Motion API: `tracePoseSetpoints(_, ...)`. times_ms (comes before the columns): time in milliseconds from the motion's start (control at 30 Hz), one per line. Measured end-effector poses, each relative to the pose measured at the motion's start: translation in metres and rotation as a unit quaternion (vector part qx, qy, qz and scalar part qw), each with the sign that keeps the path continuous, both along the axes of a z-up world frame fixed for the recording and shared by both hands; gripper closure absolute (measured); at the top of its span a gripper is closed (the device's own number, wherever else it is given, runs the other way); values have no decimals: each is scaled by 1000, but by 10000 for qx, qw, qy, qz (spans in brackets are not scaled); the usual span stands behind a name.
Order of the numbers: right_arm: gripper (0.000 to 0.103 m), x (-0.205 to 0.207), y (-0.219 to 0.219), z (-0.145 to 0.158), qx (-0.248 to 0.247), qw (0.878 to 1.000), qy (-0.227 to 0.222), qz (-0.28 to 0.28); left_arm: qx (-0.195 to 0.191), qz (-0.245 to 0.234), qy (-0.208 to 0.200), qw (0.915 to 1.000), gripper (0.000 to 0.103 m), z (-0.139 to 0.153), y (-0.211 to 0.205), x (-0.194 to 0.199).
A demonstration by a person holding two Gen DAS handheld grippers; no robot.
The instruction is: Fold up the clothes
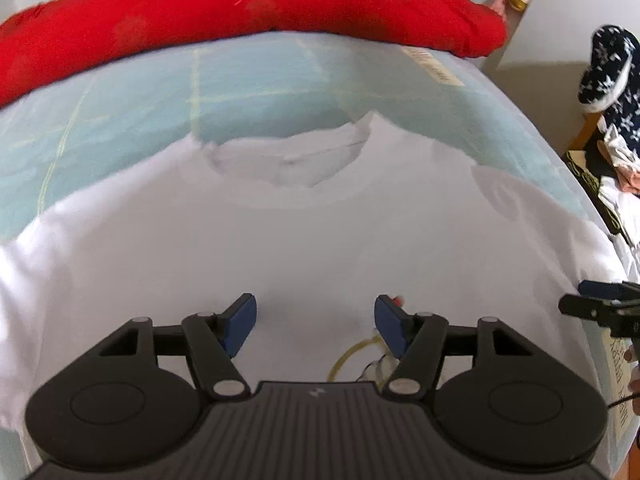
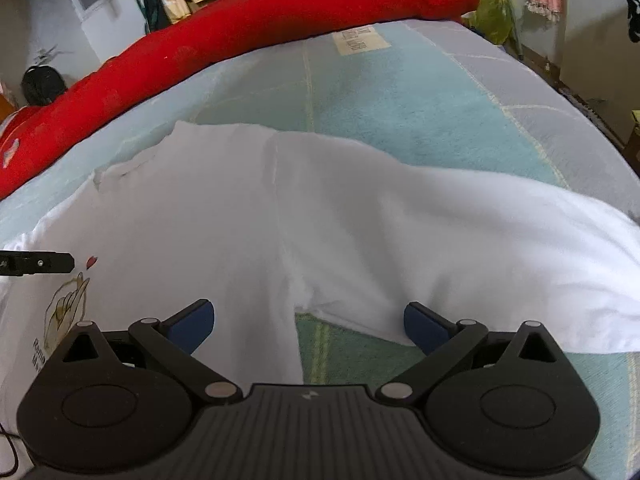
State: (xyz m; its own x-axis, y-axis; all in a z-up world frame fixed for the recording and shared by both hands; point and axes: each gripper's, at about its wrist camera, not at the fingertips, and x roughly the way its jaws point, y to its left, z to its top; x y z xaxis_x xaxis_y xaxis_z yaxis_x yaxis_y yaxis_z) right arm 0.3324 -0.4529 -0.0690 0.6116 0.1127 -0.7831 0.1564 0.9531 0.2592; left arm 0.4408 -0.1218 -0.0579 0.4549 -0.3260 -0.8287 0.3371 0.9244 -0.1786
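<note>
A white cotton T-shirt (image 1: 320, 240) lay spread front-up on a bed covered by a pale blue-green blanket with thin yellow lines (image 1: 248, 84), its round neckline (image 1: 288, 160) pointing toward a long red padded quilt (image 1: 240, 12) bunched along the far edge. The left gripper (image 1: 315, 320), black with dark blue finger pads (image 1: 240, 322), hovered over the shirt's chest with its jaws spread wide and nothing between them; a yellow-outlined print (image 1: 352, 360) showed just beneath it. From the right wrist camera, the right gripper (image 2: 308, 320) hung likewise wide apart and empty, above the spot where the shirt's right sleeve (image 2: 460, 248) met the body, with bare blanket visible under the armpit. The sleeve stretched outward across the bed. The print (image 2: 68, 312) appeared to be a hand drawing with a small red heart, though blur made that uncertain.
</note>
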Motion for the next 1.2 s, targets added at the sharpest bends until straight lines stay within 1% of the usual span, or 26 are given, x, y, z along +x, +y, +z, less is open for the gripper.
tracePoseSetpoints(100,0,1,-10,10,-74,9997,-94,-198,-14,-225,-83,9997,39,7,-15,1)
tracePoseSetpoints(233,0,-11,-38,27,-490,9967,-265,-598,-70,-408,-78,9991,39,9,-31,1)
tracePoseSetpoints(367,1,-34,-82,34,-629,9892,-235,-1299,-131,-491,42,9987,39,5,-42,1)
tracePoseSetpoints(433,4,-46,-102,33,-499,9848,-208,-1649,-140,-543,118,9984,39,3,-47,1)
tracePoseSetpoints(500,14,-58,-119,30,-306,9797,-203,-1969,-119,-601,202,9979,39,1,-53,2)
tracePoseSetpoints(567,19,-70,-136,27,-113,9733,-197,-2285,-91,-659,204,9976,39,1,-57,1)
tracePoseSetpoints(667,21,-87,-161,24,148,9608,-209,-2759,-46,-751,224,9969,39,2,-63,2)
tracePoseSetpoints(733,21,-97,-178,23,212,9501,-329,-3093,0,-812,242,9964,39,1,-67,3)
tracePoseSetpoints(833,26,-106,-208,3,697,9331,-369,-3509,31,-870,278,9958,39,1,-74,5)
tracePoseSetpoints(900,34,-111,-228,-10,1019,9194,-395,-3778,18,-908,286,9955,39,1,-78,6)
tracePoseSetpoints(933,36,-114,-239,-17,1179,9119,-407,-3909,28,-933,285,9952,39,1,-81,7)
tracePoseSetpoints(1000,45,-120,-259,-30,1497,8956,-432,-4167,66,-985,287,9947,39,0,-85,7)
tracePoseSetpoints(1100,49,-127,-287,-49,1937,8703,-479,-4503,114,-1047,300,9940,39,-1,-89,7)
tracePoseSetpoints(1133,52,-127,-290,-51,1979,8692,-534,-4500,129,-1057,304,9938,39,-1,-90,8)
tracePoseSetpoints(1167,61,-127,-291,-52,2001,8693,-573,-4483,144,-1067,309,9937,39,-1,-91,8)
tracePoseSetpoints(1200,83,-125,-292,-50,1974,8725,-572,-4432,157,-1075,313,9936,39,-1,-91,8)
